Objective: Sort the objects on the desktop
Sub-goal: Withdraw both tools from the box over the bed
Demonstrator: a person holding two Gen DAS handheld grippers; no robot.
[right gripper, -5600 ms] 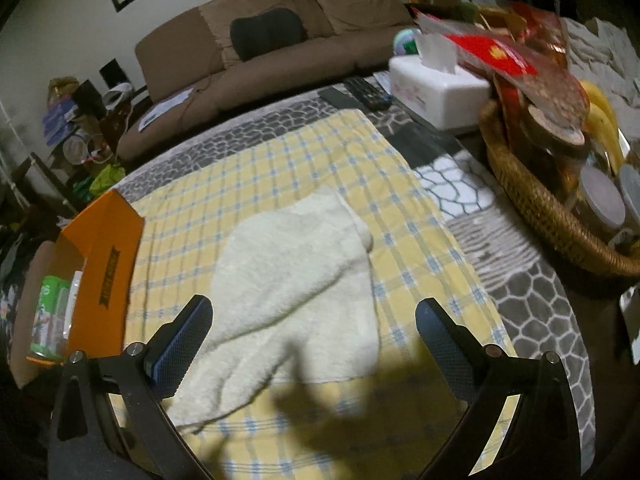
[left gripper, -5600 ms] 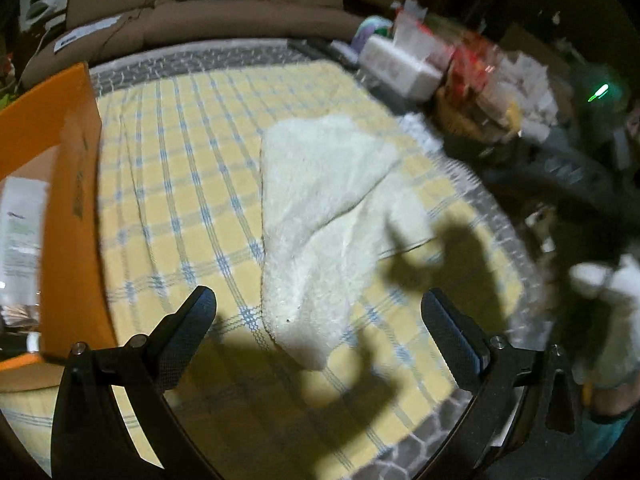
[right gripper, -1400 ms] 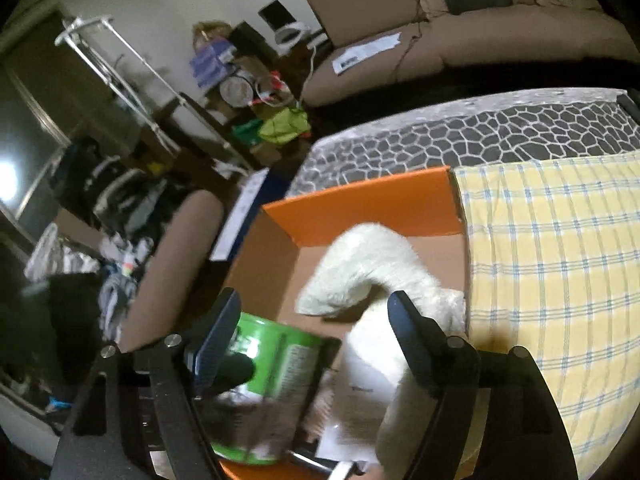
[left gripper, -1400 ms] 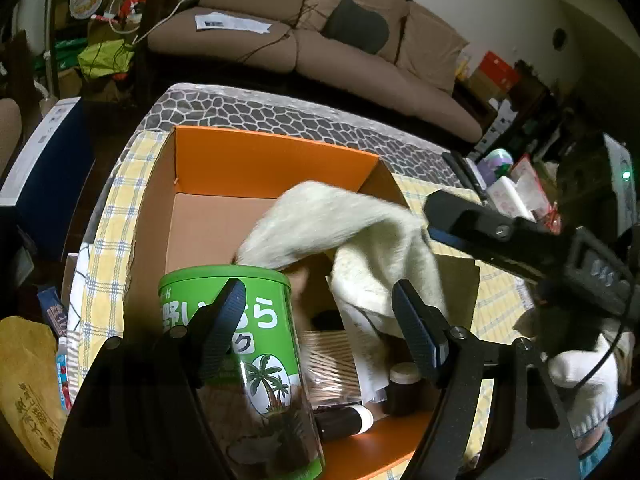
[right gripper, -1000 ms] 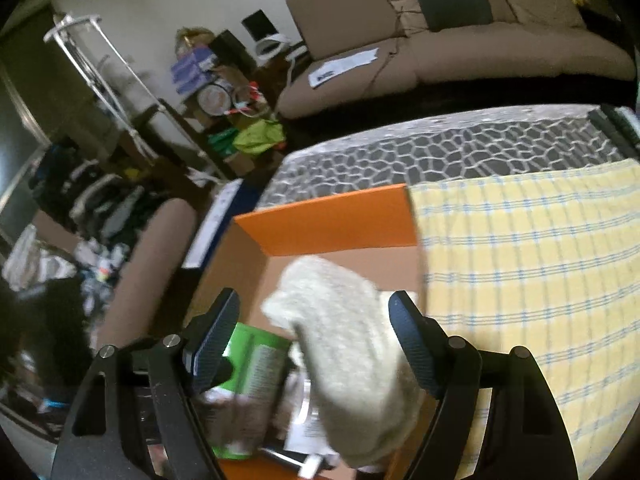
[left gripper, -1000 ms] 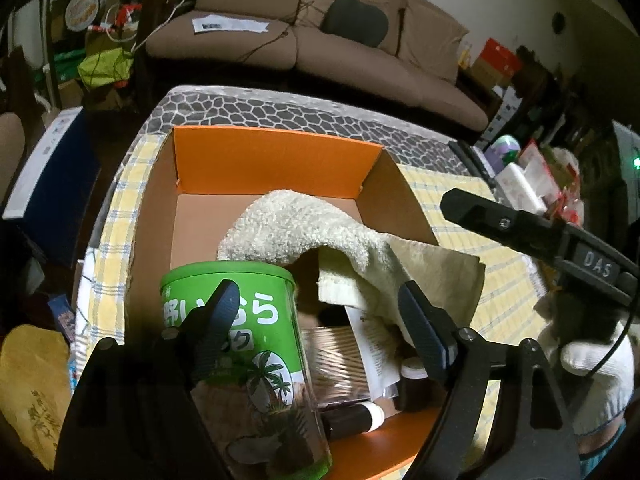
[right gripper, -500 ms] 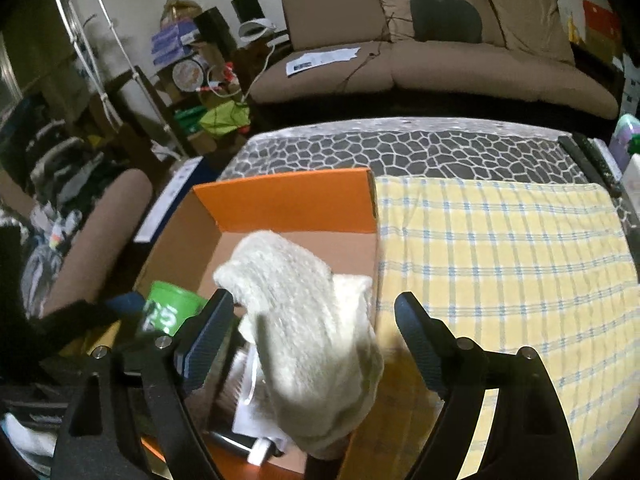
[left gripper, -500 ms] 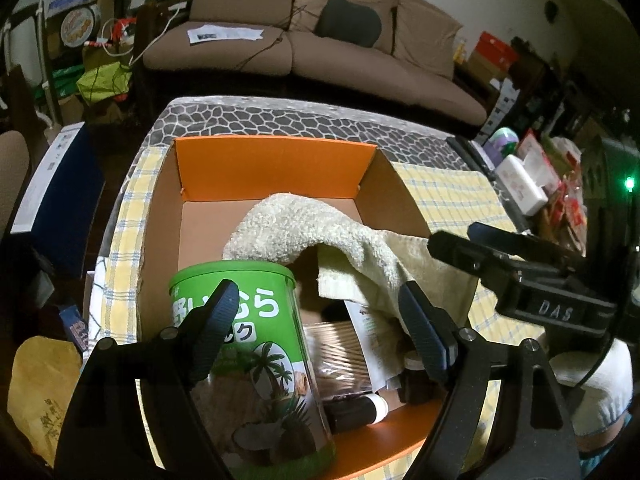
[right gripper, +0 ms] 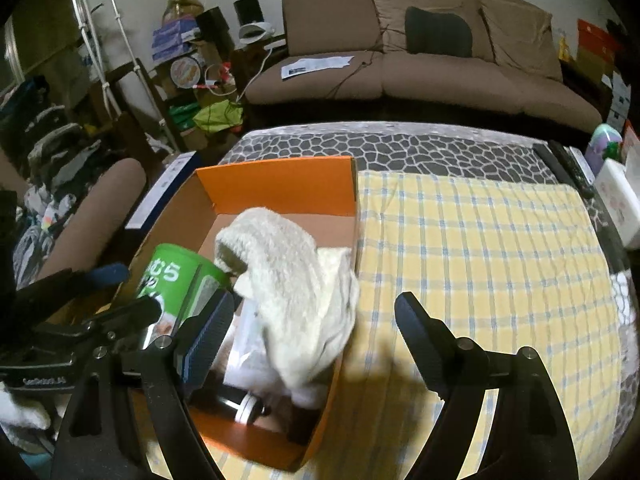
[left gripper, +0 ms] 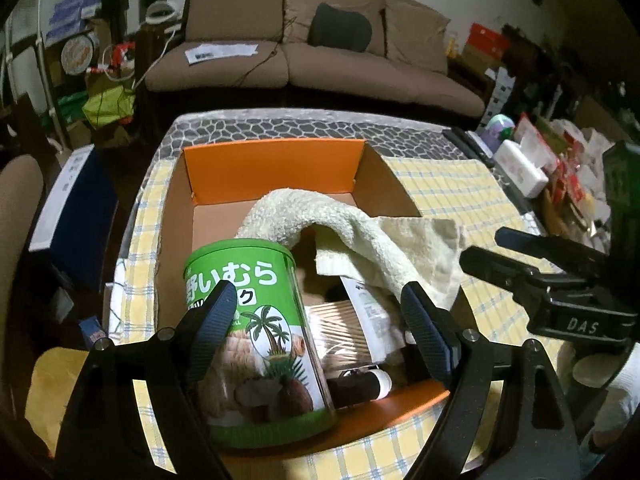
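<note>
- The cream towel (left gripper: 352, 236) lies draped inside the orange box (left gripper: 276, 168), one corner over its wall.
- The left gripper (left gripper: 316, 316) is opening, nothing between its fingers; the right gripper (right gripper: 308, 328) stands spread and empty.
- Risk: the overhanging corner may drag the towel out, or catch on the green canister (left gripper: 256, 312).

A table (right gripper: 400, 146) carries a grey pebble-patterned cover. On it lie a yellow checked cloth (right gripper: 480, 248) and an open orange cardboard box (right gripper: 276, 184).

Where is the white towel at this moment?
The white towel lies in the orange cardboard box, draped over its right wall, beside the green canister; the right wrist view shows it hanging over that wall.
</note>
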